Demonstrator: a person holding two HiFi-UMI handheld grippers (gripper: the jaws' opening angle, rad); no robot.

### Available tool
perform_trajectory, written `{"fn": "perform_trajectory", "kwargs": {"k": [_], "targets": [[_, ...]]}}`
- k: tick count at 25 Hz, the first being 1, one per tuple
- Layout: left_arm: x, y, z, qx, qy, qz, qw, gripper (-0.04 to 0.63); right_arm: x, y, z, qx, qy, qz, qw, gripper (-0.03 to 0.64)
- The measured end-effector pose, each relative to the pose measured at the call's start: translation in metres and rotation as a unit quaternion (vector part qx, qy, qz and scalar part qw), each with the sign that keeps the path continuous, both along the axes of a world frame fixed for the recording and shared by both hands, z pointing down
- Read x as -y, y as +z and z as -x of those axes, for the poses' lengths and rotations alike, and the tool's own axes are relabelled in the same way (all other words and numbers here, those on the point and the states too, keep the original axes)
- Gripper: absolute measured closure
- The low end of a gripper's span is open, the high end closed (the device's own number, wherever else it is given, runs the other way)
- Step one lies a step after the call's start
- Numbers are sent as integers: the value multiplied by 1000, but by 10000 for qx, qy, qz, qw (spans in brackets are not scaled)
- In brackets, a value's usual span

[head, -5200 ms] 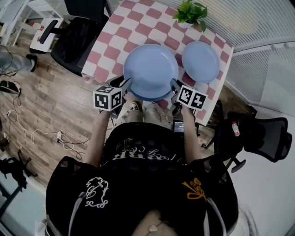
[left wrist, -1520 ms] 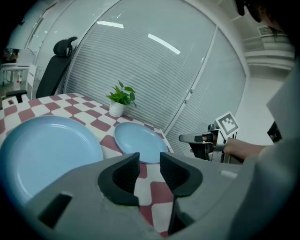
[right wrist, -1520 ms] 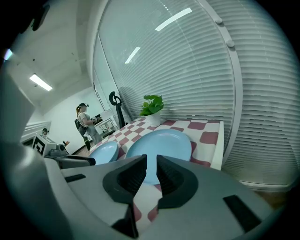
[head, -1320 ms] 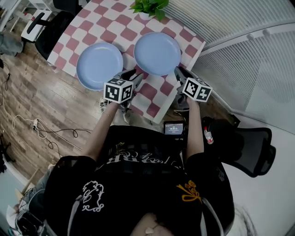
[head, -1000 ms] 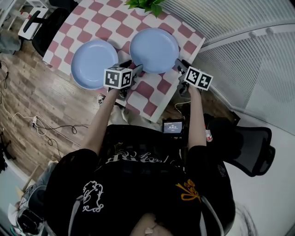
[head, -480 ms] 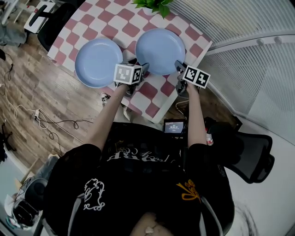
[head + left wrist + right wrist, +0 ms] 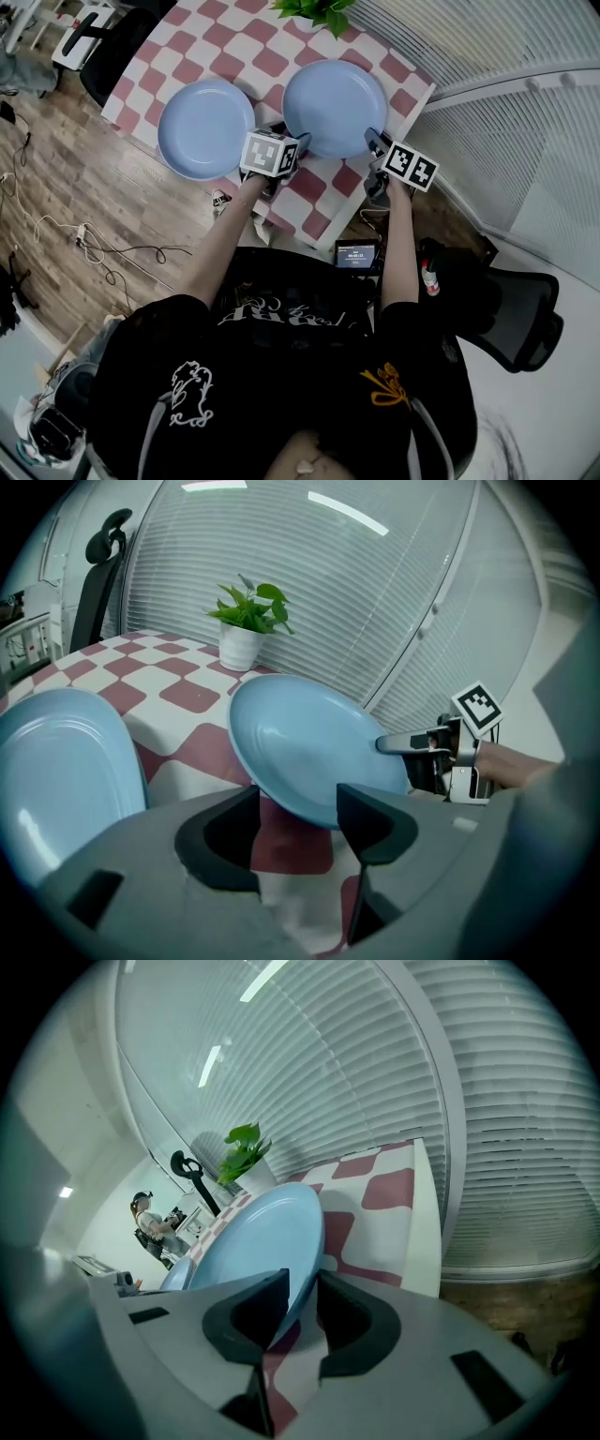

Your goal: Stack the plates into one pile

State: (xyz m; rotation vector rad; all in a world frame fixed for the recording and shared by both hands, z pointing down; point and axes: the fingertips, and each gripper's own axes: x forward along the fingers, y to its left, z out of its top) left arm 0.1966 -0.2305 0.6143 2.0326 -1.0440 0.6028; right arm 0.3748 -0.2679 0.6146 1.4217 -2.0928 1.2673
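Observation:
Two light-blue plates lie side by side on the red-and-white checked table (image 7: 234, 47). The left plate (image 7: 204, 127) (image 7: 56, 771) is untouched. The right plate (image 7: 335, 105) (image 7: 300, 742) (image 7: 253, 1241) has a gripper at each side. My left gripper (image 7: 298, 142) (image 7: 295, 813) is open, with the plate's near-left rim between its wide jaws. My right gripper (image 7: 373, 141) (image 7: 302, 1297) straddles the opposite rim. Its jaws are closing around the edge, and a narrow gap still shows. The right gripper's fingers (image 7: 412, 743) appear across the plate in the left gripper view.
A potted plant (image 7: 314, 11) (image 7: 246, 621) stands at the table's far edge behind the plates. White blinds (image 7: 487, 37) run along the right. A black office chair (image 7: 506, 309) is at my right, another chair (image 7: 103, 47) beyond the table's left end. Cables (image 7: 103, 253) lie on the wooden floor.
Both grippers have moved forward from the table's near edge to either side of the right plate's rim. The left plate has stayed where it lay.

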Motion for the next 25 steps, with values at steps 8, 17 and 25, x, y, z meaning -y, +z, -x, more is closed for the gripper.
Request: {"fn": "perform_trajectory", "kwargs": {"k": [8, 17, 25], "targets": [[-21, -32, 12, 87, 84, -294, 9995, 339, -24, -44, 11, -219, 203, -324, 9990, 531], [-48, -71, 69, -9, 174, -581, 9982, 339, -62, -81, 67, -155, 417, -516, 9977, 534], [-62, -85, 157, -61, 4, -746, 9972, 339, -85, -78, 155, 33, 447, -343, 9984, 533]]}}
